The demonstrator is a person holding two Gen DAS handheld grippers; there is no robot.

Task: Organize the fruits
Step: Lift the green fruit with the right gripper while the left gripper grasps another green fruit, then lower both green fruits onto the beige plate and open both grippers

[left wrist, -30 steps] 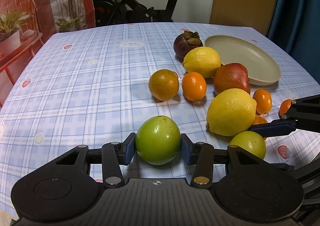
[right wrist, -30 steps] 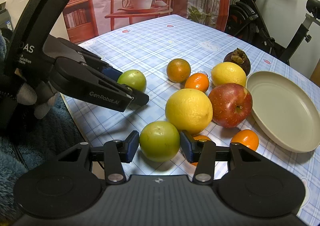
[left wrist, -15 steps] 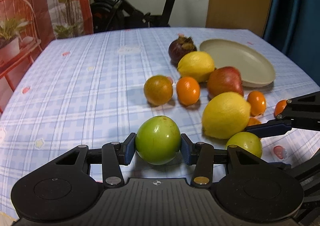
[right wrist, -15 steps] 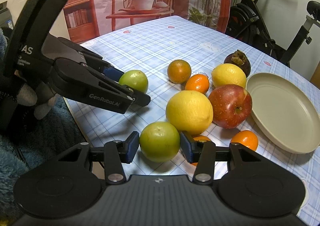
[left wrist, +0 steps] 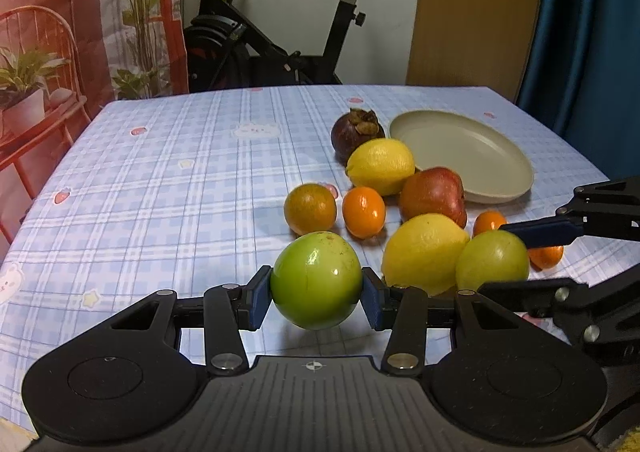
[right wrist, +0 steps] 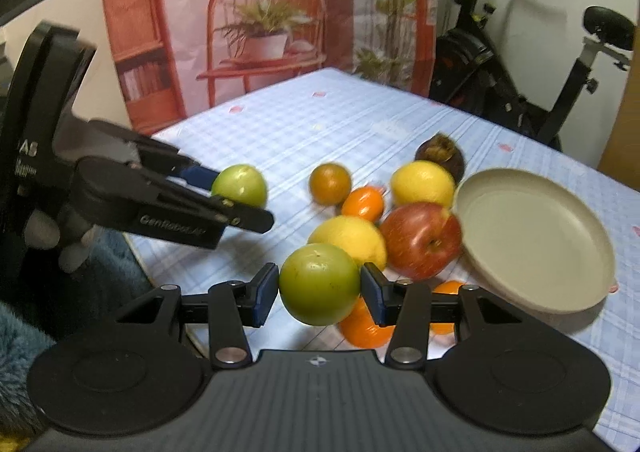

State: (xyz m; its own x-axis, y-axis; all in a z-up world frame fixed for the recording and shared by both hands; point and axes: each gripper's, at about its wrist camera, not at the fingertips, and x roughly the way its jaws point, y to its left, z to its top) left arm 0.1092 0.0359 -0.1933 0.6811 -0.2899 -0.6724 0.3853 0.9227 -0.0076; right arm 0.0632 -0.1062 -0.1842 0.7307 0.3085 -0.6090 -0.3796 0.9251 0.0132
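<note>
My left gripper is shut on a green fruit, held just above the checked tablecloth. My right gripper is shut on a second green fruit, lifted over the near fruits. The other view shows each one: the left gripper's green fruit and the right gripper's green fruit. On the cloth lie two lemons, a red apple, a brownish orange, small oranges and a mangosteen. A beige plate stands bare beside them.
An exercise bike stands behind the table's far edge. A printed backdrop with a chair and plants hangs to the left. A blue curtain is at the right. A person's gloved hand holds the left gripper.
Both grippers have risen with their green fruits and tipped up, so more of the room shows. The right one's fruit has come off the cloth. The fruits on the table have not moved.
</note>
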